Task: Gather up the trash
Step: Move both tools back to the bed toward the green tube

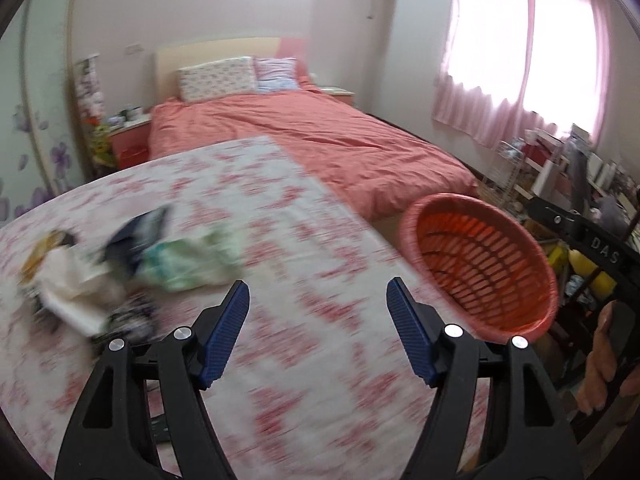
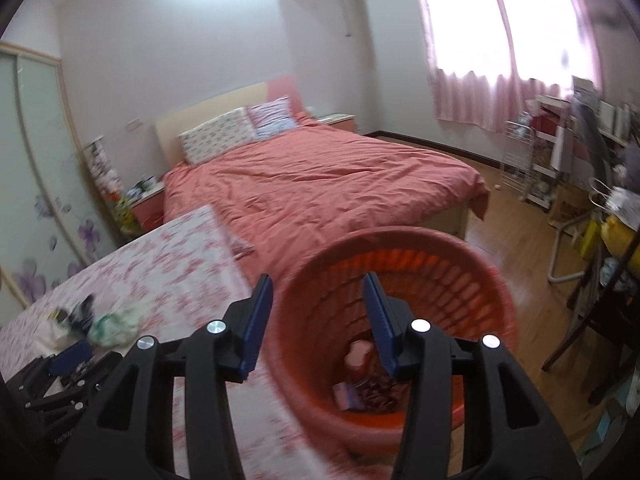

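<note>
Trash (image 1: 132, 268) lies in a blurred heap — a pale green bag, white paper, dark wrappers — on the left part of the flowered tablecloth (image 1: 304, 360), and the left gripper (image 1: 316, 312) hangs over the cloth to its right, jaws spread with nothing between them. A red basket (image 1: 532, 280) sits at the table's right edge, with a salmon-covered bed (image 1: 320, 136) behind. Only the right wrist view looks down into the basket (image 2: 472, 264) — a reddish jar and some wrappers (image 2: 360, 380) lie at its bottom. The right gripper (image 2: 318, 316) hovers over the near rim, jaws parted and empty. A cluttered shelf (image 2: 552, 152) stands under the window.
</note>
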The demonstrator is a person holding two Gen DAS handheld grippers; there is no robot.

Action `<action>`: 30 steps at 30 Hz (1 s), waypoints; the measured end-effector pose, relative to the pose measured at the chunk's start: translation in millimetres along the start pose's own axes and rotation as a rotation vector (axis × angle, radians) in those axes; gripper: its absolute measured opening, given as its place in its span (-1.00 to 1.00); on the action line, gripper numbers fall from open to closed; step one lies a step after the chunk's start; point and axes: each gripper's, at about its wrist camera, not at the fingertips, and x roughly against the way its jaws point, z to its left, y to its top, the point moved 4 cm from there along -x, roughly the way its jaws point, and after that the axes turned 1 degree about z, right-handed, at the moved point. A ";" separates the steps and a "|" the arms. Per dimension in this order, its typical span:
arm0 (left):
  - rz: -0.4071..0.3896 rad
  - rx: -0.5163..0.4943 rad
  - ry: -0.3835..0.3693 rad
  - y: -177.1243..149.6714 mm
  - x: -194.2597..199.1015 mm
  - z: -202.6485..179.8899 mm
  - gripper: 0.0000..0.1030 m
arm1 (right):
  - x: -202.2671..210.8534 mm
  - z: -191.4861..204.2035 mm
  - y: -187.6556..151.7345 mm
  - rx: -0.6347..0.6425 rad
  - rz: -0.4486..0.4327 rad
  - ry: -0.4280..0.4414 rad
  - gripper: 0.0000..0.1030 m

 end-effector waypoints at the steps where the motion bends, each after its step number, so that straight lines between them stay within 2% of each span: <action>1: -0.002 0.015 0.022 -3.5 4.9 12.3 0.37 | 2.1 12.2 -2.7 0.019 0.003 0.016 -0.09; 8: -0.015 0.095 0.141 -22.7 29.8 74.7 0.37 | 11.7 85.4 -25.7 0.124 0.041 0.118 -0.09; 17: -0.002 0.213 0.220 -51.0 50.0 143.1 0.37 | 14.5 147.0 -67.5 0.219 0.116 0.201 -0.09; 30: -0.022 0.305 0.314 -78.5 87.9 206.4 0.37 | 25.2 227.5 -131.9 0.347 0.223 0.347 -0.09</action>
